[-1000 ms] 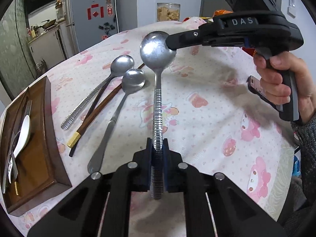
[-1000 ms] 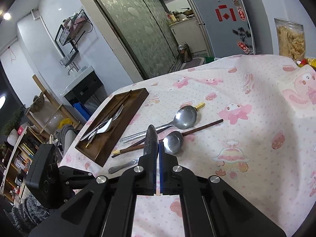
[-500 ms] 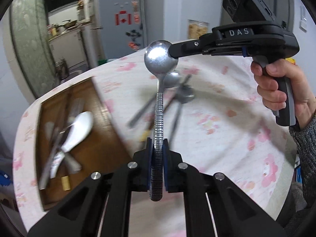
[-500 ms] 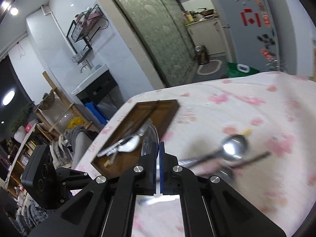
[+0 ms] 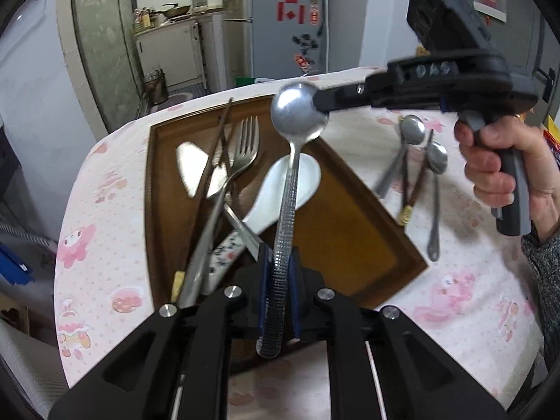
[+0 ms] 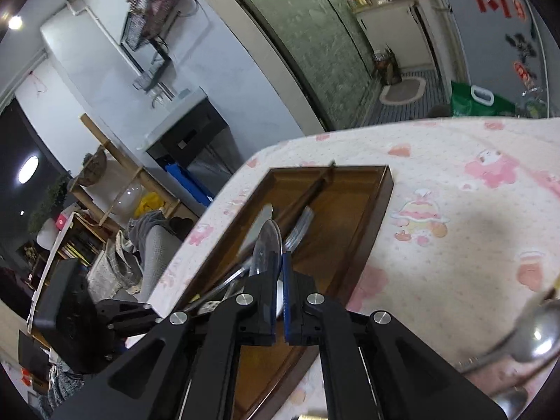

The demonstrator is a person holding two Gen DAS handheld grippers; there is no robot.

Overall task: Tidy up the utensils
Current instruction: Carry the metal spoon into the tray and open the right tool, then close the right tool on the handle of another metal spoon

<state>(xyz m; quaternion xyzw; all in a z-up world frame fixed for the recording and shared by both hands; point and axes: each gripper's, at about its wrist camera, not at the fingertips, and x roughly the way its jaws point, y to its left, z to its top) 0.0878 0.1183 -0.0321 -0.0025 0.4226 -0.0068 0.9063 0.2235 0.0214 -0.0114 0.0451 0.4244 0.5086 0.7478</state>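
Note:
My left gripper is shut on the textured handle of a large metal spoon and holds it above the brown wooden tray. My right gripper is shut on the same spoon's bowl; in the left wrist view its finger meets the bowl. The tray holds a white ceramic spoon, a fork, a knife and chopsticks.
Two metal spoons and a dark chopstick lie on the pink-patterned tablecloth to the right of the tray. One spoon shows at the right wrist view's lower right. The table edge lies beyond the tray.
Both grippers have carried the large spoon leftward, from above the loose utensils to above the wooden tray. Both grips are unchanged.

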